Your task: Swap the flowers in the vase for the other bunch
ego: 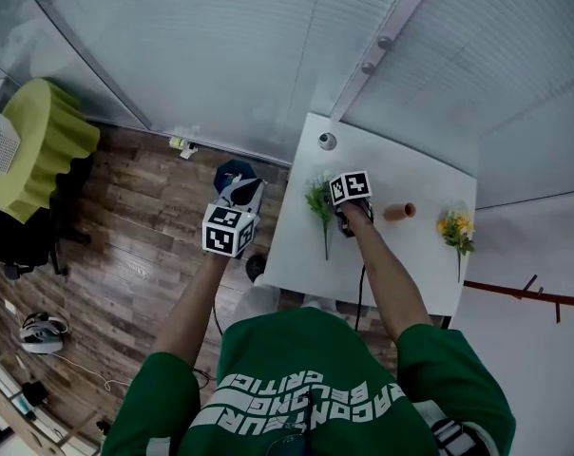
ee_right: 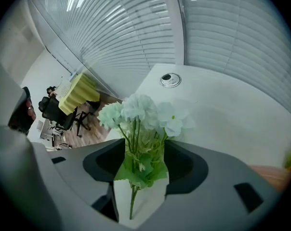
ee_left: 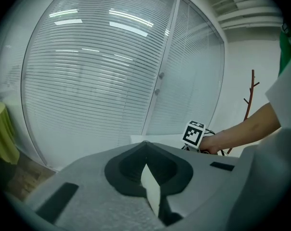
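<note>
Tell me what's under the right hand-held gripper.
The right hand-held gripper is open over white flowers lying on the table. Its jaws cover some outer leaves.

- Your left gripper [ee_left: 145,144] fills the lower half of the frame, its grey jaws meeting at the tip with nothing between them.
- Beyond the tip you see a sliver of white table [ee_left: 157,139].
- Your right gripper [ee_left: 194,134] is over that table, marker cube facing you, with your hand [ee_left: 217,141] and bare forearm behind it.
- A glass wall with closed blinds [ee_left: 97,76] spans the background.
- A bare brown branch [ee_left: 251,97] stands against the white wall at right.
- A yellow-green cloth [ee_left: 0,138] shows at the left edge, above wooden floor [ee_left: 20,177].
</note>
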Demonstrator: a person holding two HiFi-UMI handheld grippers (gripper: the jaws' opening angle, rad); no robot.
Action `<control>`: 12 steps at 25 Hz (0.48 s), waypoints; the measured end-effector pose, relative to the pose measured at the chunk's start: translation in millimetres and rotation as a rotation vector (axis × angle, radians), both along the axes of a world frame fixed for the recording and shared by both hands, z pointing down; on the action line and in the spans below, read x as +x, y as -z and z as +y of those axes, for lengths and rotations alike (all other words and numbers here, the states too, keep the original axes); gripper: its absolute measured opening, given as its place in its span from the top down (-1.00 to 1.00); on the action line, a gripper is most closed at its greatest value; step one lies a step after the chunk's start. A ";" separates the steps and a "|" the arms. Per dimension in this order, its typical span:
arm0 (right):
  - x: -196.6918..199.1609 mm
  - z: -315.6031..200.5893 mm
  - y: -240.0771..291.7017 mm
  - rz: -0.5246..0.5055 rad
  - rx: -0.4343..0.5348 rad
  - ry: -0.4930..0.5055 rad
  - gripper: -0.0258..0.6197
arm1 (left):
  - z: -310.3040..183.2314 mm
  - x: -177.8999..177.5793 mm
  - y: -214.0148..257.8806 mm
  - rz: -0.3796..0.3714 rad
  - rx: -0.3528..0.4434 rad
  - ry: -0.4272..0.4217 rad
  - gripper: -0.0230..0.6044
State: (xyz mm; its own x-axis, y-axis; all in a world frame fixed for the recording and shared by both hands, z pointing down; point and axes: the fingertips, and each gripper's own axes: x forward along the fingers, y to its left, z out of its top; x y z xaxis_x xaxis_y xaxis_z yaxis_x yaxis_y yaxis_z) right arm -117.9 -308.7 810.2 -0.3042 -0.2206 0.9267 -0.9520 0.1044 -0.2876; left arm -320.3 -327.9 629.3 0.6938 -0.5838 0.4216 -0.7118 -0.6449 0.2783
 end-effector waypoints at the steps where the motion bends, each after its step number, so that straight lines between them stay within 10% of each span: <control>1: -1.1 -1.6 -6.0 0.002 -0.012 -0.005 0.19 | -0.9 -1.7 -1.8 -0.002 -0.001 -0.001 0.91; 12: -1.7 -5.6 -47.4 0.134 -0.087 0.039 0.19 | -5.3 -26.0 -14.3 -0.030 -0.016 0.012 0.91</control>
State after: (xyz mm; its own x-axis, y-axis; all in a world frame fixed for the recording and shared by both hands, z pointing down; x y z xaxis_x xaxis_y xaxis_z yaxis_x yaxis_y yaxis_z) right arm -119.6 -314.3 857.6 -0.1831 -0.1282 0.9747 -0.9782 0.1225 -0.1676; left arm -346.3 -333.2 643.6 0.6742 -0.5847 0.4513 -0.7272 -0.6322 0.2673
